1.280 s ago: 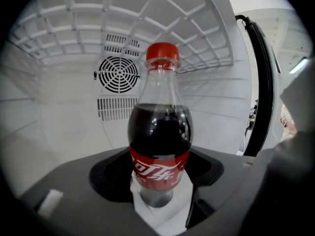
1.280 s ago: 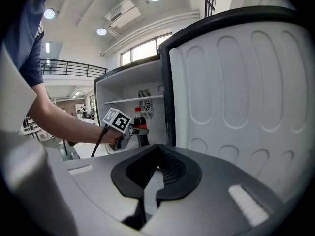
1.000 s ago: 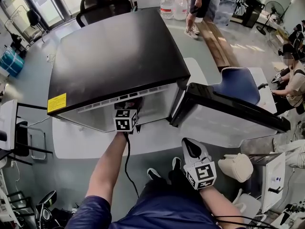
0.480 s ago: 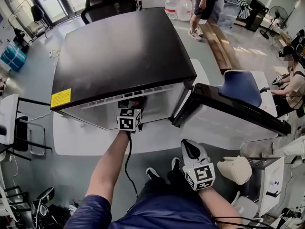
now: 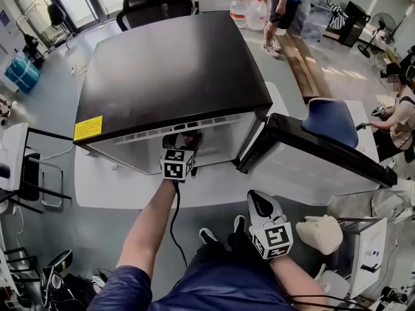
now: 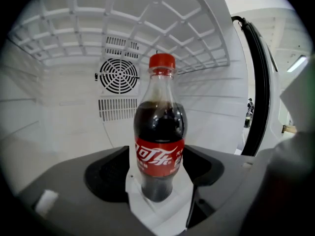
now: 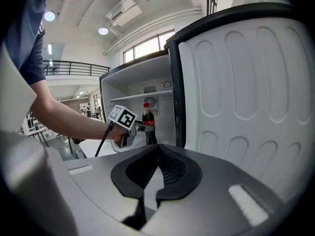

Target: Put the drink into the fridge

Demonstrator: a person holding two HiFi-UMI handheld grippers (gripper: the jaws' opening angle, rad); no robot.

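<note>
The drink is a cola bottle (image 6: 158, 132) with a red cap and red label. It stands upright between the jaws of my left gripper (image 6: 157, 181), which is shut on its lower part. In the head view, the left gripper (image 5: 179, 149) reaches into the mouth of the black-topped fridge (image 5: 168, 70), and the bottle is mostly hidden there. The right gripper view shows the bottle (image 7: 148, 124) under the fridge's shelf, held by the left gripper (image 7: 135, 128). My right gripper (image 5: 259, 206) hangs low near my legs, shut with nothing in it.
The fridge door (image 5: 324, 154) stands open to the right, with its white inner side (image 7: 246, 82) close to my right gripper. A wire shelf (image 6: 147, 28) spans the top of the compartment, and a fan grille (image 6: 118, 75) is on the back wall. A seated person (image 5: 399, 109) is at the right.
The view has shifted slightly. My left gripper stays at the fridge's mouth with the bottle in it. The right gripper has not moved.
</note>
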